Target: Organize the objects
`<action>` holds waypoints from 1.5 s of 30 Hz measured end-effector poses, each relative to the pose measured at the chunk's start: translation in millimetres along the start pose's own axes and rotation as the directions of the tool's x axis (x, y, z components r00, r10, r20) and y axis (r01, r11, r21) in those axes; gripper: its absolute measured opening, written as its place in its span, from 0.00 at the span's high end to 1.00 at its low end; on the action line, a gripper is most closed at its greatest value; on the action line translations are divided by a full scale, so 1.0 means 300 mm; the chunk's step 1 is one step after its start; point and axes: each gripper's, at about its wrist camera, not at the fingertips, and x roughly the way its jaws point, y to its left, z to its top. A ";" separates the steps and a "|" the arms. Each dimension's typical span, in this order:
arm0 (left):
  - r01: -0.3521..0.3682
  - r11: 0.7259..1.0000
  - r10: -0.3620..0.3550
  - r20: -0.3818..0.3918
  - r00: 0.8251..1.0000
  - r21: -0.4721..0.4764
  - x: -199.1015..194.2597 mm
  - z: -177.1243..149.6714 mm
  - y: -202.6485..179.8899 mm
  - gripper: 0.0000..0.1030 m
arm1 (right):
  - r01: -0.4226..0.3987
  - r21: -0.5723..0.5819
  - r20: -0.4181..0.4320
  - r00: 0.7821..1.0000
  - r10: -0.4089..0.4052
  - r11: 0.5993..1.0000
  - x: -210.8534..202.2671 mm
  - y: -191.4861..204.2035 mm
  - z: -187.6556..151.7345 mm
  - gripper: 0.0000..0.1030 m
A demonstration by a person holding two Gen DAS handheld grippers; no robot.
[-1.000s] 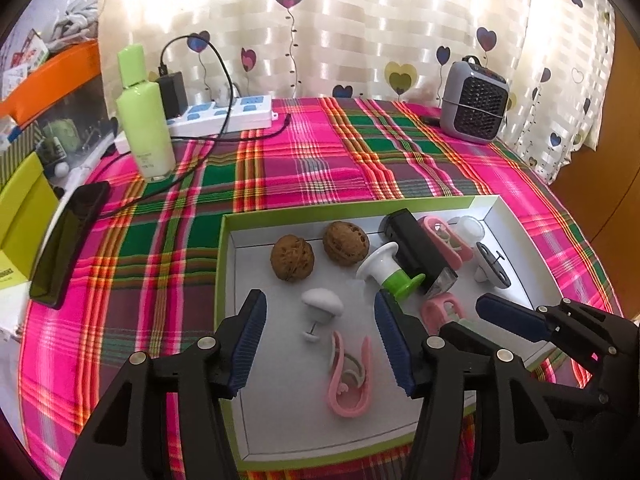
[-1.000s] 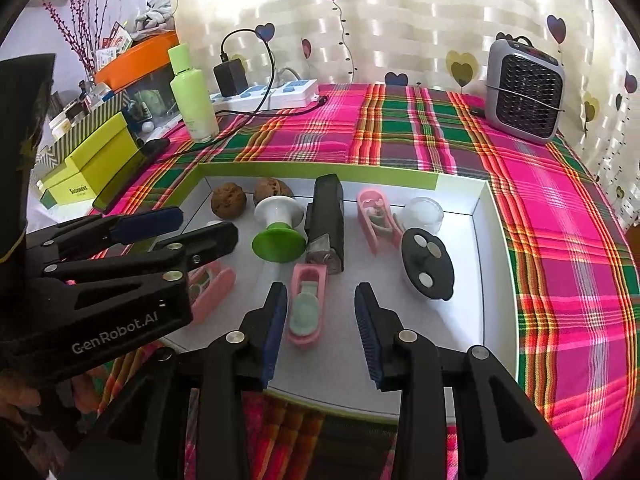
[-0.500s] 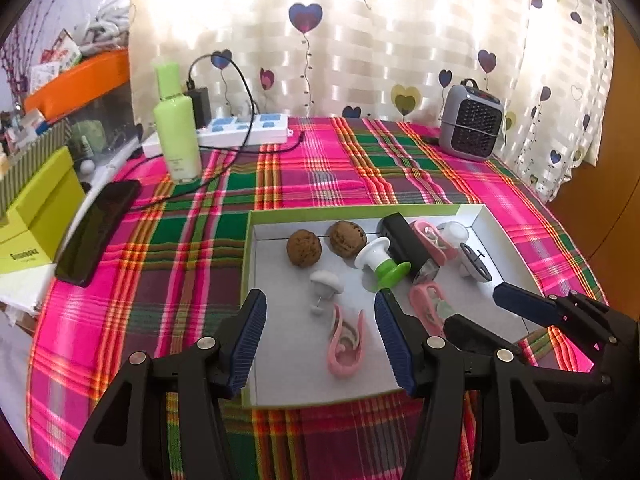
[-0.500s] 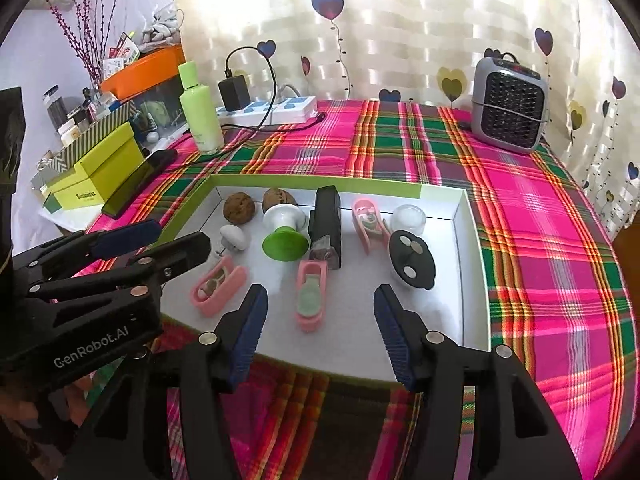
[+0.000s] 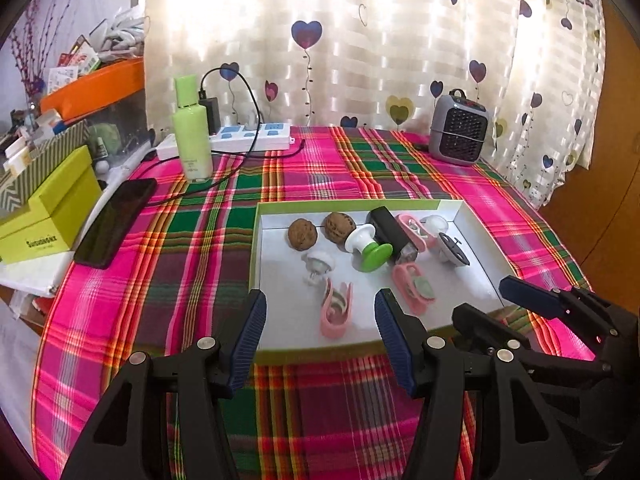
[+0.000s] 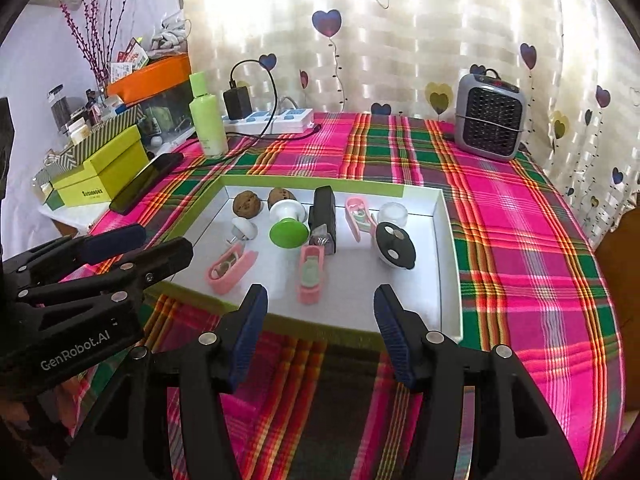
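My left gripper (image 5: 320, 322) hangs with its jaws spread wide and empty above the near edge of the white tray (image 5: 478, 280). Inside lie two walnuts (image 5: 303, 233), a green-and-white stopper (image 5: 368, 249) and pink clips (image 5: 337, 314); my right gripper (image 5: 504, 300) hovers beside it.

Bare tray (image 6: 447, 264) floor lies right of the black lid (image 6: 395, 245); clips (image 6: 310, 274) and stopper (image 6: 289, 227) crowd the left.

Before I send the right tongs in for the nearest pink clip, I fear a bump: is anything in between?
Only the tray's near wall lies between the open right tongs and the pink clip.
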 end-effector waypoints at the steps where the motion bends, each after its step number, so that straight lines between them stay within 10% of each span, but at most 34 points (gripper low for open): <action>1: -0.002 1.000 0.002 0.002 1.000 -0.005 -0.007 -0.006 0.001 0.46 | 0.004 0.001 0.002 1.000 -0.004 1.000 -0.008 -0.001 -0.005 0.45; 36: -0.126 0.992 0.121 -0.144 0.982 -0.025 0.065 -0.210 0.026 0.45 | 0.136 0.023 -0.136 0.982 -0.132 0.990 0.036 -0.046 -0.169 0.45; 45: -0.112 0.993 0.107 -0.156 0.982 -0.027 0.095 -0.196 0.012 0.26 | 0.173 0.044 -0.149 0.975 -0.165 0.984 0.055 -0.080 -0.153 0.29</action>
